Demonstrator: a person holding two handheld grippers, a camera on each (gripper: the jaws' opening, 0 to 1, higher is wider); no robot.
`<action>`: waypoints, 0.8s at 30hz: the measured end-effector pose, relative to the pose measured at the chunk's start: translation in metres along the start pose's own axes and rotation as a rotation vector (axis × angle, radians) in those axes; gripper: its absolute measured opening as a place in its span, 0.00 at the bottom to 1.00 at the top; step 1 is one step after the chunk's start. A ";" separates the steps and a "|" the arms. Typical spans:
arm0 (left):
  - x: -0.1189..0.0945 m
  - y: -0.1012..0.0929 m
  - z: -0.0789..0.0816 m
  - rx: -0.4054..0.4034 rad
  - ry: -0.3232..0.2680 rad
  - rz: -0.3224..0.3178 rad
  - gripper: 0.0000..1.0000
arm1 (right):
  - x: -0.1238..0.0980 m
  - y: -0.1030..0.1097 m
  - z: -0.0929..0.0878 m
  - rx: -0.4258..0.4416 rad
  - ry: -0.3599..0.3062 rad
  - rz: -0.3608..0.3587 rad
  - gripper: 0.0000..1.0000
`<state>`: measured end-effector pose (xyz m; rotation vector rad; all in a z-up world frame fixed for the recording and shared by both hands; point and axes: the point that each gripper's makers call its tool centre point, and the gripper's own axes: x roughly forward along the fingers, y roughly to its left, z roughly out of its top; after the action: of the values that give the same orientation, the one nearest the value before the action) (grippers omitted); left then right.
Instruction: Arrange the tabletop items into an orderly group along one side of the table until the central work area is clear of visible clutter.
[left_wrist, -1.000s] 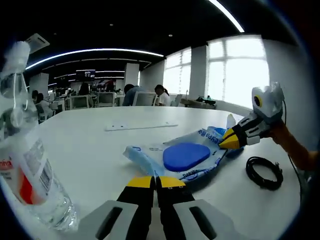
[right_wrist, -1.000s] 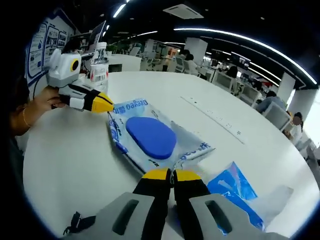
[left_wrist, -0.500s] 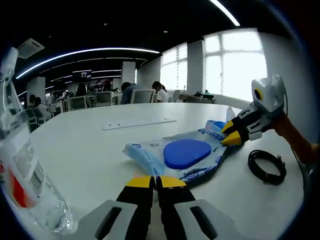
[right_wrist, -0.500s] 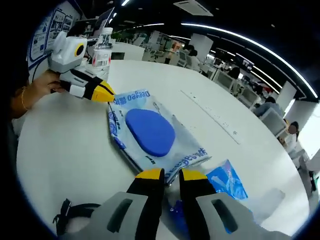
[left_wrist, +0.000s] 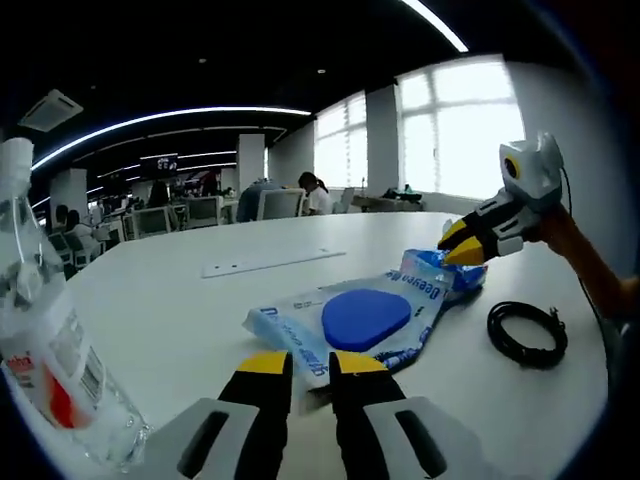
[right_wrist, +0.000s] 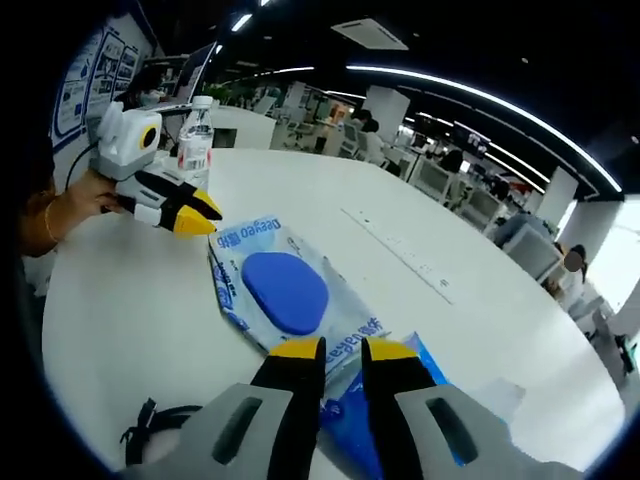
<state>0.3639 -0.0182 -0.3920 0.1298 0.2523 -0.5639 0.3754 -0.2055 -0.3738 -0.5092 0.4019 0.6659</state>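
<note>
A flat white-and-blue wipes packet (left_wrist: 365, 318) (right_wrist: 285, 292) with a blue oval lid lies on the white table (left_wrist: 170, 300). In the left gripper view my left gripper (left_wrist: 311, 365) stands slightly open, the packet's near corner between its jaws. The right gripper view has that left gripper (right_wrist: 205, 217) touching the packet's far corner. My right gripper (right_wrist: 343, 350) is shut on the packet's near edge, and the left gripper view places it (left_wrist: 462, 245) at the packet's raised far end. A blue plastic bag (right_wrist: 348, 408) (left_wrist: 468, 283) lies under that end.
A clear water bottle (left_wrist: 50, 370) (right_wrist: 197, 135) stands by the left gripper. A coiled black cable (left_wrist: 525, 335) (right_wrist: 150, 440) lies near the table's edge. A white strip (left_wrist: 265, 265) crosses mid-table. Desks and seated people fill the room behind.
Both grippers' jaws, shut a second ago, have parted a little. The packet's corner now lies between the left jaws, and the right gripper has taken the packet's edge and risen.
</note>
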 end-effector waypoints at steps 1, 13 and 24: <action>-0.004 -0.001 0.006 0.018 -0.017 0.005 0.17 | -0.003 0.001 0.000 0.011 -0.009 0.004 0.13; -0.043 0.024 0.062 0.118 -0.157 0.084 0.33 | -0.031 0.018 -0.005 0.051 -0.078 0.061 0.13; -0.092 0.062 0.117 0.186 -0.356 0.277 0.38 | -0.058 0.035 0.003 0.023 -0.197 0.095 0.20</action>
<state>0.3460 0.0588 -0.2510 0.2373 -0.1637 -0.3257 0.3114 -0.2083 -0.3536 -0.4006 0.2489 0.7946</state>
